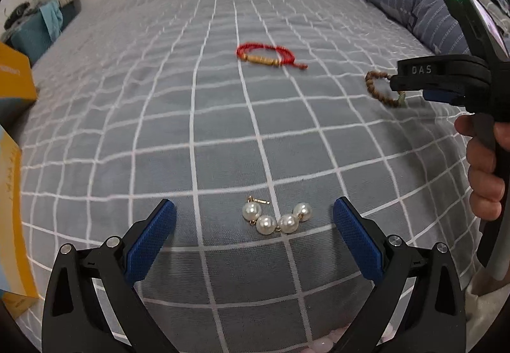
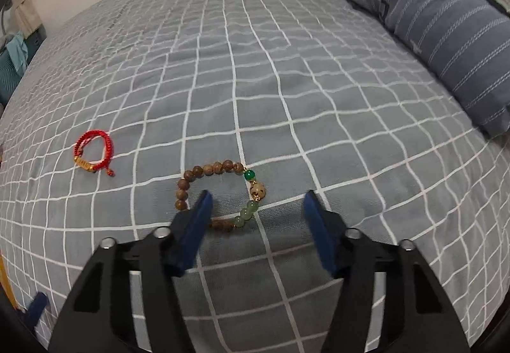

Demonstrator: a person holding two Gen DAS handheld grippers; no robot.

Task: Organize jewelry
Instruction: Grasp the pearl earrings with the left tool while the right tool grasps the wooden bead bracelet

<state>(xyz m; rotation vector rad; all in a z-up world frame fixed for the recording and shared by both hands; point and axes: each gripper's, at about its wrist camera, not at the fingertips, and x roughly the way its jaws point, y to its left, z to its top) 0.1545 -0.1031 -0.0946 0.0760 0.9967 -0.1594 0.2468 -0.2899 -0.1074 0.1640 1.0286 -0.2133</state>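
A pearl piece with gold links (image 1: 275,218) lies on the grey checked bedspread (image 1: 191,117), between the fingers of my open left gripper (image 1: 254,225), which sits just above it. A red cord bracelet (image 1: 267,55) lies farther back; it also shows in the right wrist view (image 2: 92,153). A brown and green bead bracelet (image 2: 220,193) lies right in front of my open right gripper (image 2: 257,212), its left finger over the bracelet's near side. In the left wrist view the bracelet (image 1: 377,88) is partly hidden by the right gripper (image 1: 411,82).
A yellow cardboard box (image 1: 12,168) stands at the left edge of the bed. A blue striped pillow (image 2: 430,21) lies along the right side. A teal item (image 1: 35,27) sits beside the bed at far left. A white wall is behind.
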